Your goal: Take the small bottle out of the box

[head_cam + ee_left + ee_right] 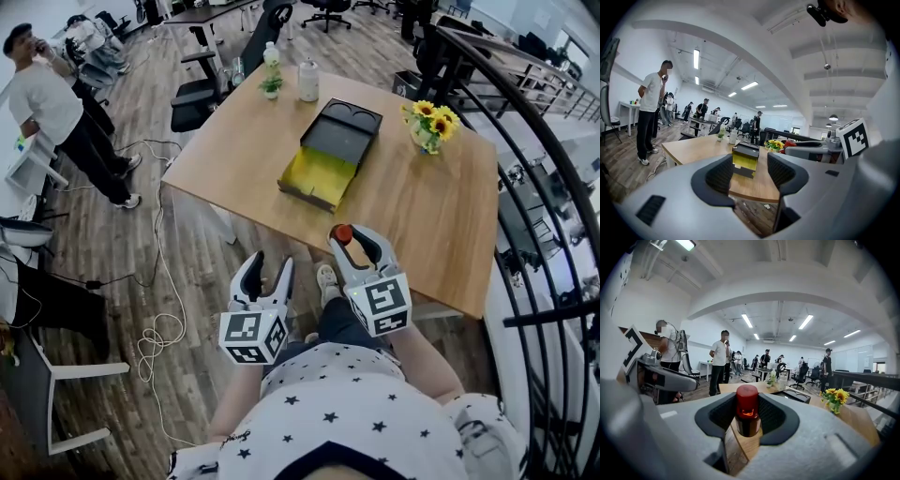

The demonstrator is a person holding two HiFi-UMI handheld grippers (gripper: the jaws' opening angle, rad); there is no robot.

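At the near edge of the table [422, 220], the right gripper [349, 236] clamps the small bottle [747, 411] (red cap up), away from the box [328, 155]; the left gripper [269, 264] gapes empty.

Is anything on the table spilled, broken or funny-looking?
Nothing looks spilled or broken. The box just lies open on the table, with its yellow half folded out. The small bottle is not in it: the right gripper pinches it near the table's edge.
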